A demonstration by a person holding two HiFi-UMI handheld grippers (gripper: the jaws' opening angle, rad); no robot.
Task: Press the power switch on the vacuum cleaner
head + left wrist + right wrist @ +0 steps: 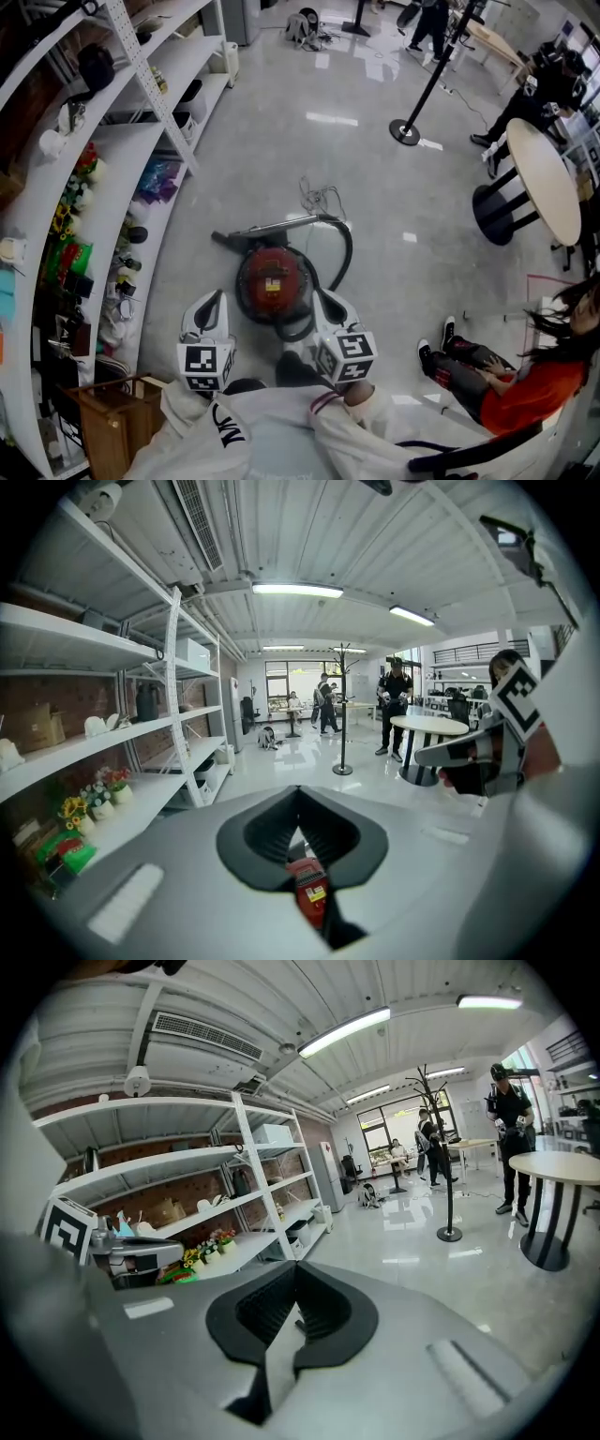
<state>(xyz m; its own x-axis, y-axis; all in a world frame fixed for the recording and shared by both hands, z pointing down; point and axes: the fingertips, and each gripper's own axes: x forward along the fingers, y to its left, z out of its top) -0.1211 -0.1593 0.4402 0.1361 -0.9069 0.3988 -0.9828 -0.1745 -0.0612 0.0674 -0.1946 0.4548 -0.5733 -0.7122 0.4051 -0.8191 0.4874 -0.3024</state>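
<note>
Head view first: we're looking steeply down at the round red canister vacuum cleaner [272, 281], sitting on the glossy pale grey floor [309, 159] with its black hose [345, 248] curling round the right side. The left tool [214, 305] and right tool [325, 302] flank the canister's near edge, one on each side. We judge that as lining up for a downward poke at the switch, though we can't pick the switch out on the lid. White open shelving [141, 159] crowded with small items runs along the left, and a person in a red top [525, 384] sits off to the right.

Over to the left gripper view: the tips are pressed together with nothing between them. The red body shows only through the gap lower down, so the vacuum sits just below and ahead.

Right gripper view: its jaws are likewise closed tip to tip and empty, with only bare floor in the gap. Closed tips suit pressing a button.
</note>
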